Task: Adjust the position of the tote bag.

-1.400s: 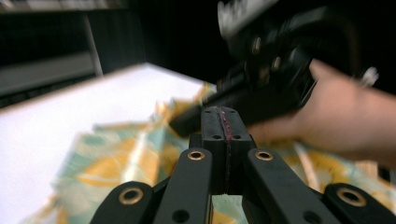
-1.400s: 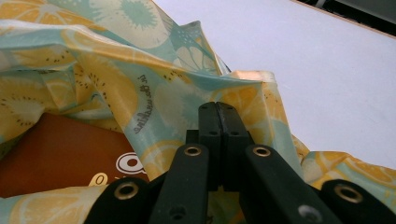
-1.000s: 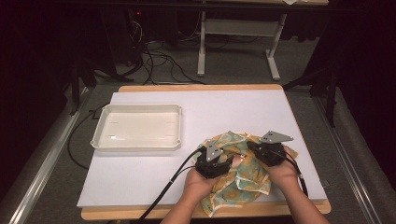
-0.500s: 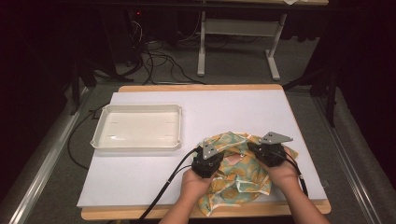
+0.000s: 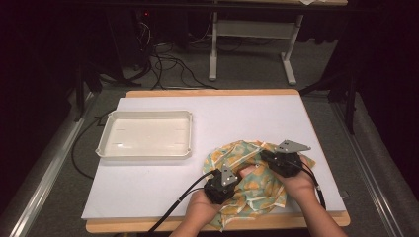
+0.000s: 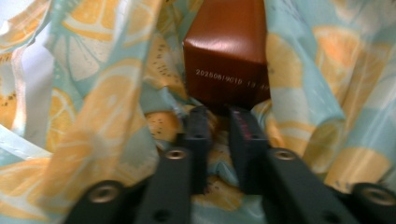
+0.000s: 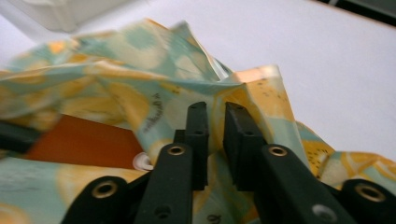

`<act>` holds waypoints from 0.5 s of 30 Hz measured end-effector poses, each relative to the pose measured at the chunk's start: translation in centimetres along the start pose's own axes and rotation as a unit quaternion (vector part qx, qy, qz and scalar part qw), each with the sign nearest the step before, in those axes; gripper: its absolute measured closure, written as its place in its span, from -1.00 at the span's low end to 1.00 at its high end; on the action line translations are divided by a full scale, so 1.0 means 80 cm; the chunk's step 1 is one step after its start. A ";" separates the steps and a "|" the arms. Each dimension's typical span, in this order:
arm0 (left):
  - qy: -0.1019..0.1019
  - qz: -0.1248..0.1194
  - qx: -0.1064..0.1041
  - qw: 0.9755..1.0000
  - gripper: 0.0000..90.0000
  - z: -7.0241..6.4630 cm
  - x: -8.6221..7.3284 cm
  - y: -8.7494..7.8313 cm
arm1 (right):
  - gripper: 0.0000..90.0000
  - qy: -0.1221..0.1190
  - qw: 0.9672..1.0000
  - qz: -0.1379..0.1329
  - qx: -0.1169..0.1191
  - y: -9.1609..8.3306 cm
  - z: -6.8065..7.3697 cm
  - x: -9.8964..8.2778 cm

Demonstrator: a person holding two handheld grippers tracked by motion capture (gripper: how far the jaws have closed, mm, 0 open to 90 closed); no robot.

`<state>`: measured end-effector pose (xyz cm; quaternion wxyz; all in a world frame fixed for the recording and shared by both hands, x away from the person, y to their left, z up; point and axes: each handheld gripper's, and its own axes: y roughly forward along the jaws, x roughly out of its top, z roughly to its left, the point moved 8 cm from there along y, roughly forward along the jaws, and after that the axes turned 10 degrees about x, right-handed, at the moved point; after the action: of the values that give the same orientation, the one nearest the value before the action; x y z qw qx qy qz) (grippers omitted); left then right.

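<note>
Looking down from the high view, I have my left gripper (image 5: 223,183) and my right gripper (image 5: 282,161) both resting on the bag (image 5: 249,185), a crumpled one printed with orange slices that lies at the near right part of the white board (image 5: 247,118). The bag's near edge reaches almost to the board's front edge, just beside my hands. Left of the bag, the white tray (image 5: 145,135) sits well apart, and the far half of the board is bare and gives free room.

From the left gripper view, my left gripper (image 6: 218,122) has its jaws only a narrow gap apart; they have just been opening a little, and a fold of the bag (image 6: 93,107) lies between them, though I cannot tell whether the pads press it. Just past the tips stands a brown box (image 6: 224,56) inside the bag, with bag walls close on both sides.

From the right gripper view, my right gripper (image 7: 215,122) also has its jaws slightly parted, having just opened a little, with the bag's upper edge (image 7: 243,93) between them; whether they pinch it I cannot tell. The brown box (image 7: 79,140) shows at left under the bag, and the board (image 7: 336,70) beyond is bare.
</note>
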<state>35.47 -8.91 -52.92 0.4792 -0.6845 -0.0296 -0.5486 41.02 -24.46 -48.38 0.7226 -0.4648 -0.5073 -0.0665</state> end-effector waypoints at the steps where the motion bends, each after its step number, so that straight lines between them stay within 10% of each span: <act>1: 0.003 -0.006 0.002 1.000 0.51 -0.001 0.001 -0.001 | 0.76 -0.001 1.000 -0.011 0.004 -0.006 0.008 0.004; 7: -0.005 -0.033 0.010 0.999 -0.05 -0.001 0.010 -0.007 | 0.79 -0.032 0.998 -0.013 0.054 -0.015 0.058 0.008; 15: -0.007 -0.041 0.017 0.999 -0.21 -0.002 0.013 -0.009 | 0.88 -0.049 0.996 0.031 0.074 -0.023 0.077 -0.027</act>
<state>35.37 -9.09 -51.69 0.4676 -0.6780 -0.0706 -0.5627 34.84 -21.77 -48.67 0.7310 -0.4279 -0.5313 0.0163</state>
